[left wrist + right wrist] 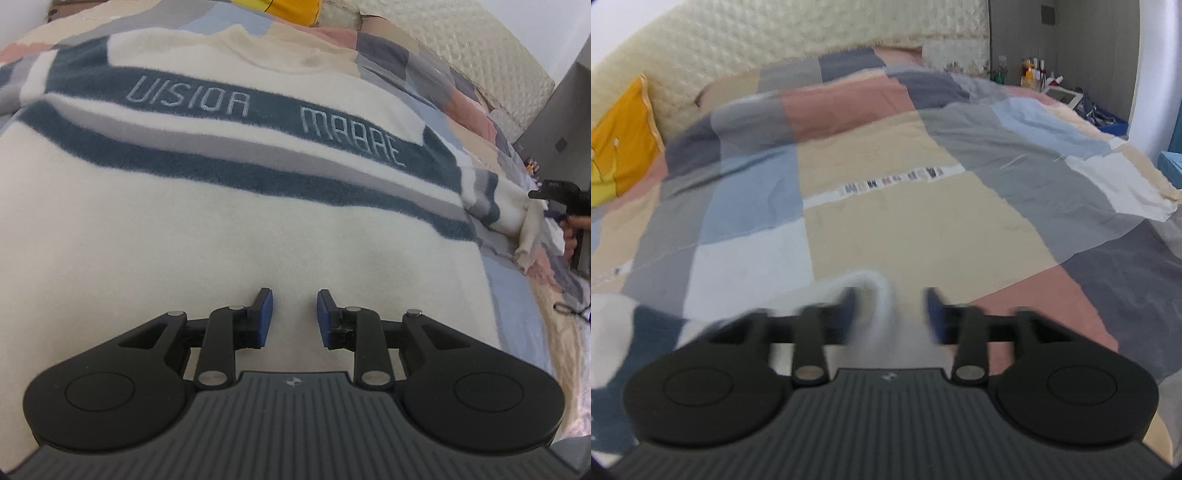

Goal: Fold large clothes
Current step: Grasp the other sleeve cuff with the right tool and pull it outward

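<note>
— Fingers first: what is each gripper doing?

— Left gripper (294,317) is hovering over the sweater (147,206), jaws narrowly parted, gripping nothing. Right gripper (890,314) is standing open; a blurred white cuff (877,295) is lying between its pads, unpinched.

— And the sweater?

— It is lying spread flat on the patchwork quilt (879,229), one sleeve (509,214) trailing toward the bed's right edge; a yellow pillow (617,158) is sitting at the headboard (746,40).

Sweater (184,206) fuzzy matt knit; bedspread (886,221) smooth cotton-like cloth; headboard (738,44) quilted
</note>
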Motion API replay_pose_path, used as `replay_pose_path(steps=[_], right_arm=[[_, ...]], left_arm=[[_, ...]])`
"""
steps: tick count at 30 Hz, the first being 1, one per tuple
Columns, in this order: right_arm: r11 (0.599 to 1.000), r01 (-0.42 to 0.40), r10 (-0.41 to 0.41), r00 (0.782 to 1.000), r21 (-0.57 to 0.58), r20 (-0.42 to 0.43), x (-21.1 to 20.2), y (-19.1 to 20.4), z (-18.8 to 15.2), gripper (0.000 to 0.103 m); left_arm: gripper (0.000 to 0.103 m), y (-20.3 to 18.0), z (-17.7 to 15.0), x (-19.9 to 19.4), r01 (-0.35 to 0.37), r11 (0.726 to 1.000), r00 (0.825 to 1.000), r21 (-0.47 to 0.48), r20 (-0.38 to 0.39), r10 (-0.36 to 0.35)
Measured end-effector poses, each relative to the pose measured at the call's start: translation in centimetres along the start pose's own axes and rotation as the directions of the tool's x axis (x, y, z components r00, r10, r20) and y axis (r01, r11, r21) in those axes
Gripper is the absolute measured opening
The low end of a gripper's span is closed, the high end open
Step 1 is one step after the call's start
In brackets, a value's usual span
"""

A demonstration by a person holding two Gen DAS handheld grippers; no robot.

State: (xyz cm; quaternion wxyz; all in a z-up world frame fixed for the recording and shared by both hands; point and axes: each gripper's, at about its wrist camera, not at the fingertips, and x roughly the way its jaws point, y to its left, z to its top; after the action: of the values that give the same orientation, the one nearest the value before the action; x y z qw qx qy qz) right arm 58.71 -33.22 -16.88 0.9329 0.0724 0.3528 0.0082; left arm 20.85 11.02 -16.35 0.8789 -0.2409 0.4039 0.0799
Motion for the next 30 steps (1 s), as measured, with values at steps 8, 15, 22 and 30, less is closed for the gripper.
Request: replay_pose_path(steps=[8, 15, 22, 30], right_arm=[[0.992, -0.123, 0.124, 0.992, -0.033, 0.021, -5.0, 0.0, -5.1, 0.06], [0.951, -0.131, 0.143, 0.99, -0.281, 0.021, -6.1, 2.7, -11.3, 0.06], [0.879, -0.029, 0.05, 0.998, -0.476, 0.032, -4.3, 4.4, -14.7, 0.057], [0.876, 0.098, -0.042, 0.991, -0.472, 0.127, -5.5, 3.1, -12.7, 0.018]], left_arm=[[0.041, 1.0, -0.6, -1.5, 0.061, 0.994, 0.998, -0.09, -0.001, -0.061], [0.045, -0.9, -1.4, -2.3, -0.005, 1.0, 1.0, 0.01, 0.016, 0.005], [0.047, -1.0, -1.5, -2.4, -0.005, 1.0, 1.0, -0.005, 0.018, 0.005], [0.047, -0.4, -1.3, -2.4, 0.009, 0.998, 1.0, -0.059, 0.016, -0.008]])
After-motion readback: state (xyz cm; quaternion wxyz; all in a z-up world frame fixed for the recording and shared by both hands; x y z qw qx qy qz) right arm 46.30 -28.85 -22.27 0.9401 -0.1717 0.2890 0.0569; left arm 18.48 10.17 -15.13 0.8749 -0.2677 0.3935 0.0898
